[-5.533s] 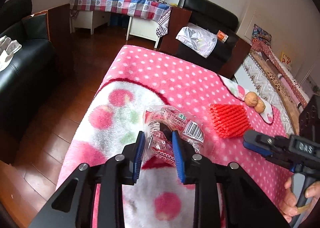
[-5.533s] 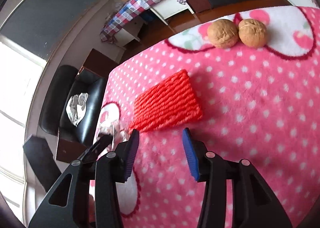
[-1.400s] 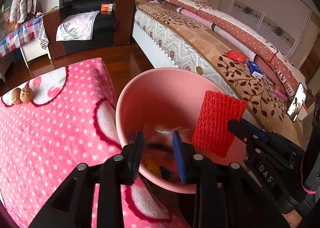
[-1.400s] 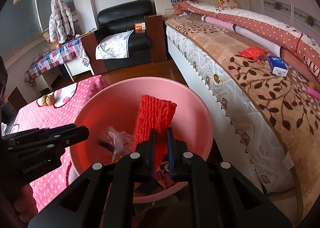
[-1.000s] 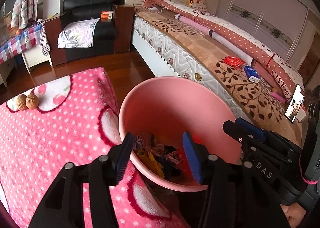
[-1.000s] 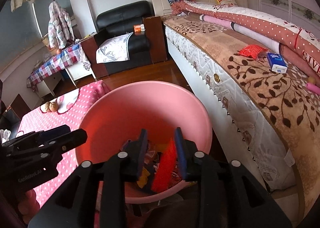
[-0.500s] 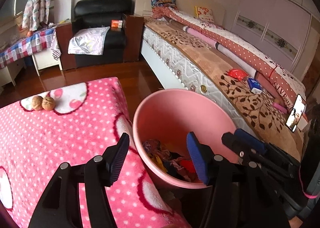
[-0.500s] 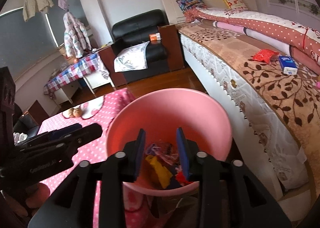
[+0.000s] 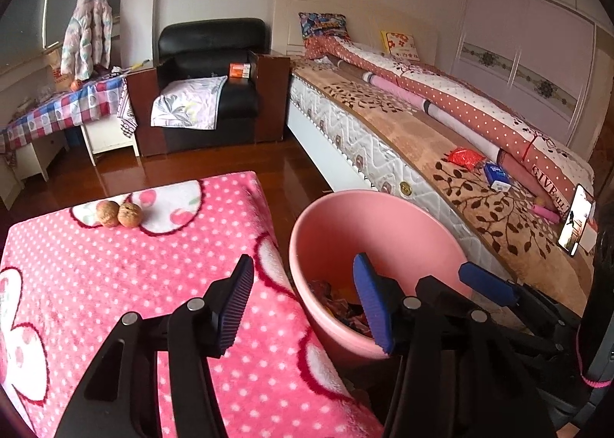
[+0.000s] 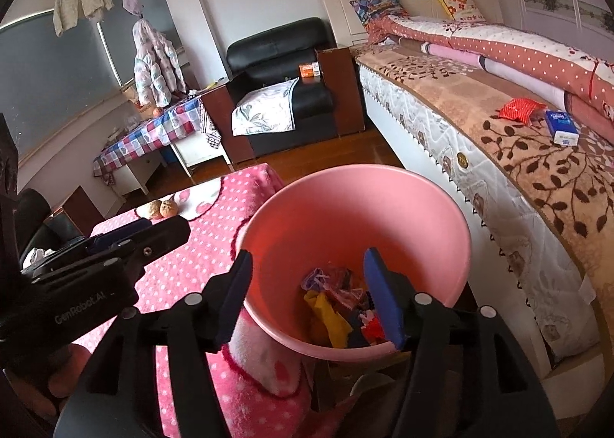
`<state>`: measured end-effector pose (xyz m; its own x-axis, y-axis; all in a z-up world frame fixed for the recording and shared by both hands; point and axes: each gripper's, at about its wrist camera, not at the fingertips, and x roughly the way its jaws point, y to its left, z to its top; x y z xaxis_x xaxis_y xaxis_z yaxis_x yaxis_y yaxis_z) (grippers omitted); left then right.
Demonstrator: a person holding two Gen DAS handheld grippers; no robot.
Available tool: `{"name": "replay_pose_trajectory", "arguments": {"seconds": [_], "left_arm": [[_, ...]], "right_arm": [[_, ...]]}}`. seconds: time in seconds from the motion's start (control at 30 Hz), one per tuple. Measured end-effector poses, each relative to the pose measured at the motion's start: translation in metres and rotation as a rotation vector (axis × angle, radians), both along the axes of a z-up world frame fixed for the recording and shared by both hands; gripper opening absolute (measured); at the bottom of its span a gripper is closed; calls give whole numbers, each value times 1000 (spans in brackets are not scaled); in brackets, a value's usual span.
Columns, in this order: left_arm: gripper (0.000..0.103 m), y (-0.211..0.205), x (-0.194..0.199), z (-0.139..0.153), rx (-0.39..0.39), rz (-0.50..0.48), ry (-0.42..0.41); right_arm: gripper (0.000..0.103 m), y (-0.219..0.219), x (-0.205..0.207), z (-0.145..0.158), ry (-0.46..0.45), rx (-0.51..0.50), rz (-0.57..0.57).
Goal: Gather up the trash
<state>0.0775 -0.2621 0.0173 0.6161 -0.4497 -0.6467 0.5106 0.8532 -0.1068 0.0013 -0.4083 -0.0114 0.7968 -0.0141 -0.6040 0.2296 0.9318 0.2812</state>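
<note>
Trash (image 10: 345, 307) in pink bucket (image 10: 383, 215) — jumbled, partly behind right claw (image 10: 307, 296).

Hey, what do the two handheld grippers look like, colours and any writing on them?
Both are matte black, angular frames with silver pivot bolts and ribbed blue pads on the fingers. The left gripper carries white "GenRobot.AI" lettering on its side; the right gripper has a pink cord at its handle.

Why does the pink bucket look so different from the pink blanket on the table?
The pink bucket is plain and smooth, with no pattern; the pink blanket is fuzzy, with white dots and cherry pictures. The bucket is round and deep, while the blanket lies flat and hangs over the table's edge. The bucket holds crumpled trash; the blanket carries only two walnuts. Both are pink and stand side by side.
</note>
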Motion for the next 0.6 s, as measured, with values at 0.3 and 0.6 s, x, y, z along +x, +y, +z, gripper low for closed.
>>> {"name": "replay_pose_trajectory", "arguments": {"seconds": [0.3,0.6], "left_arm": [[54,13,-6,7,-6,15,-34],[54,24,-4,5,-11,33,-27]], "right_arm": [[66,8,-1,7,-20,-27,-3],[71,17,-1,10,-23,-51,-11]]}}
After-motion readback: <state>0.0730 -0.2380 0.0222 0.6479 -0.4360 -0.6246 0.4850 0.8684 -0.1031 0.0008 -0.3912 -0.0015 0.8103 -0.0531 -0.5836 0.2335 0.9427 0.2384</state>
